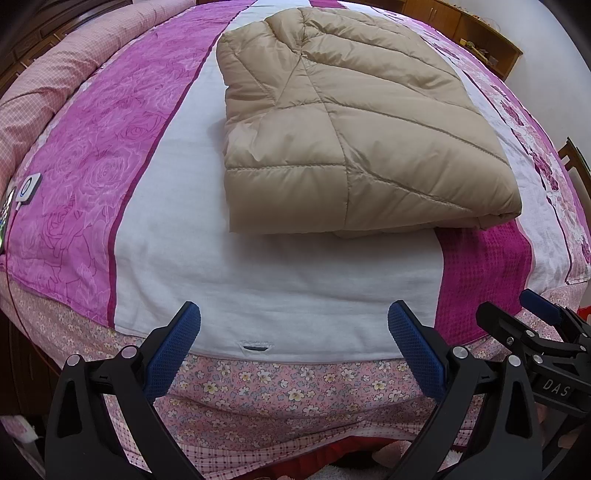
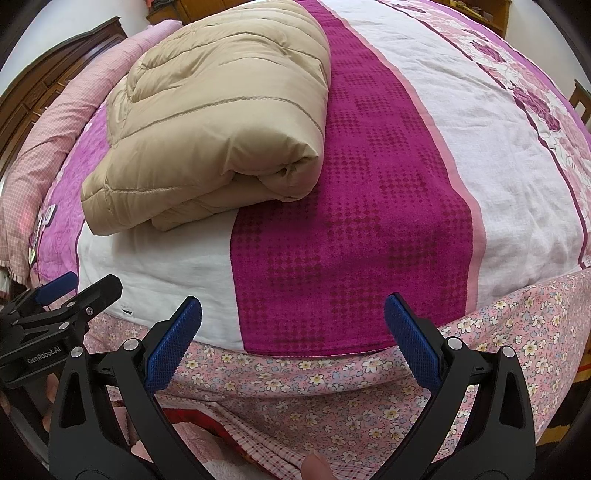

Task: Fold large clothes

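Note:
A beige quilted puffer garment point(image 1: 347, 122) lies folded into a thick rectangle on the bed; in the right wrist view point(image 2: 218, 122) it sits at the upper left. My left gripper point(image 1: 293, 321) is open and empty above the near edge of the bed, well short of the garment. My right gripper point(image 2: 293, 317) is open and empty over the bed's near edge, to the right of the garment. The right gripper also shows at the right of the left wrist view point(image 1: 517, 314), and the left gripper at the left of the right wrist view point(image 2: 85, 288).
The bed carries a white, pink and magenta cover point(image 1: 258, 266) with a floral sheet point(image 1: 280, 384) hanging over the near edge. A small white device point(image 1: 28, 187) and a phone lie at the bed's left. Wooden furniture point(image 1: 476, 29) stands behind the bed.

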